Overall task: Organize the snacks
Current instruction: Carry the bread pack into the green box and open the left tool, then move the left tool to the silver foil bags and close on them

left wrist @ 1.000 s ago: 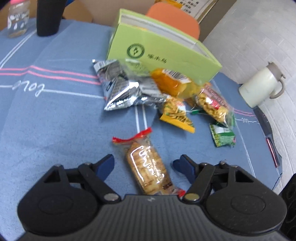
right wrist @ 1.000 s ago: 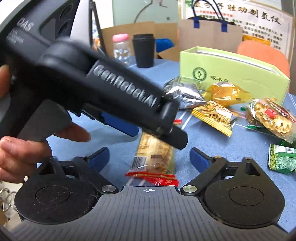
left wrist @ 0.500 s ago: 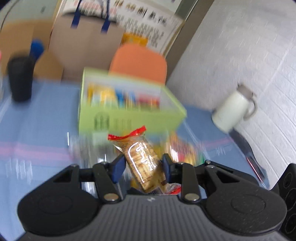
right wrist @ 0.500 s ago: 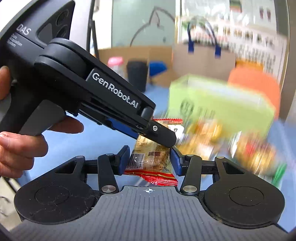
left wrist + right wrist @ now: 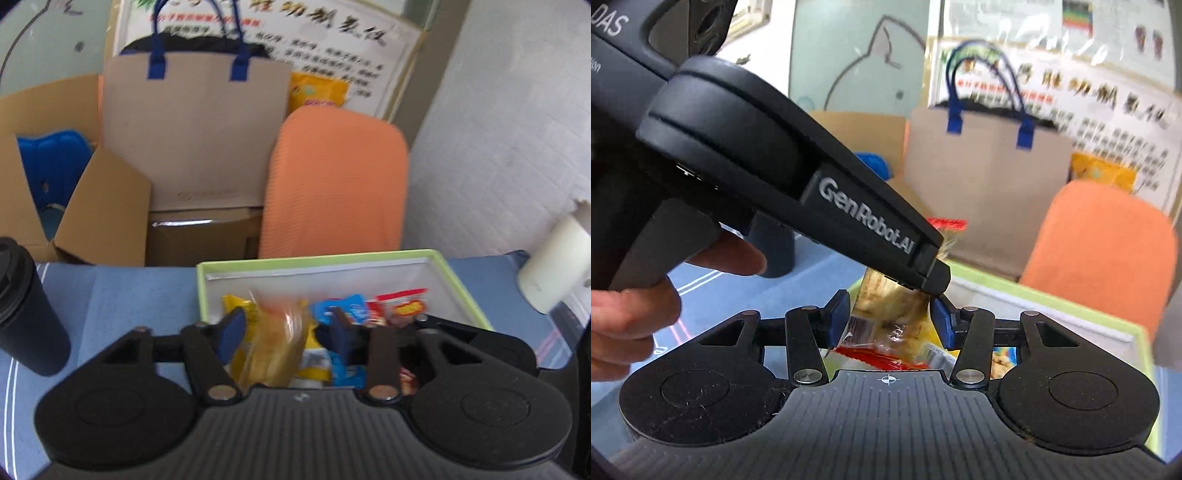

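A clear cracker packet with red ends [image 5: 275,343] hangs blurred between my left gripper's [image 5: 282,332] blue fingers, above the open light-green box [image 5: 458,284] that holds several coloured snack packets [image 5: 400,304]. The left jaws stand apart, wider than the packet. In the right wrist view the same packet [image 5: 890,314] sits between my right gripper's [image 5: 889,319] blue pads, which press on its sides. The left gripper's black body [image 5: 775,177] crosses above it, tip touching the packet. The box rim [image 5: 1052,302] lies just beyond.
A black tumbler [image 5: 26,310] stands at the left on the blue cloth [image 5: 122,295]. A white jug [image 5: 554,269] stands right of the box. An orange chair back [image 5: 332,184], a paper bag [image 5: 195,129] and cardboard boxes [image 5: 74,206] stand behind the table.
Both grippers closed on the cracker packet, lifted it off the cloth and carried it over the green box. The left jaws have since widened around it.
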`<control>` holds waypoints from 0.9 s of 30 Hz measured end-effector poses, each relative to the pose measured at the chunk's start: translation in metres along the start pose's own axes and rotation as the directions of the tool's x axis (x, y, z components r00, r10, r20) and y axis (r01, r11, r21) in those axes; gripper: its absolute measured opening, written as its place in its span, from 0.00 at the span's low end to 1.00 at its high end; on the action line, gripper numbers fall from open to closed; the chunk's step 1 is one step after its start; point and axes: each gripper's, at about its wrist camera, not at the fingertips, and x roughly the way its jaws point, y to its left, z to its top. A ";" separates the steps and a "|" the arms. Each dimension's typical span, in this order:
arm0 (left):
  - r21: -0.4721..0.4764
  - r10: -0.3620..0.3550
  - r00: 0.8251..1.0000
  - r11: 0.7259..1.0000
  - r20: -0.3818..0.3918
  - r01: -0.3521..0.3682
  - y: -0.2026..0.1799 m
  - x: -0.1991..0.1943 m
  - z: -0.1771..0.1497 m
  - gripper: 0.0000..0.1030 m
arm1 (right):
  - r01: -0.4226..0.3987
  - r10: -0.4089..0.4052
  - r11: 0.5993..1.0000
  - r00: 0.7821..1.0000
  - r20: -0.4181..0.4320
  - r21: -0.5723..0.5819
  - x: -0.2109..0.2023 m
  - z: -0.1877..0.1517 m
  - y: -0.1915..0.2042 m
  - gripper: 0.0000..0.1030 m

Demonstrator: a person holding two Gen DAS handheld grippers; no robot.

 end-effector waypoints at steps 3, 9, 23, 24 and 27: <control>-0.048 0.001 0.999 0.999 0.032 0.001 0.011 -0.005 -0.002 0.65 | 0.007 -0.007 1.000 1.000 -0.003 0.000 0.010 -0.001 -0.004 0.39; -0.065 0.013 0.989 0.998 0.146 -0.003 0.017 -0.056 -0.025 0.69 | 0.050 -0.048 0.999 0.992 0.114 -0.014 -0.035 -0.009 0.004 0.60; -0.308 -0.061 0.997 0.950 -0.037 0.046 0.053 -0.057 -0.163 0.69 | -0.061 0.062 0.994 0.998 -0.013 0.086 -0.082 -0.114 0.081 0.74; -0.320 -0.071 0.997 0.946 -0.034 0.057 0.053 -0.056 -0.163 0.68 | -0.063 0.065 0.994 0.998 -0.018 0.090 -0.079 -0.117 0.085 0.74; -0.312 -0.119 0.993 0.944 -0.022 0.106 0.049 -0.053 -0.154 0.68 | -0.040 0.043 0.997 0.998 -0.041 0.059 -0.066 -0.114 0.093 0.77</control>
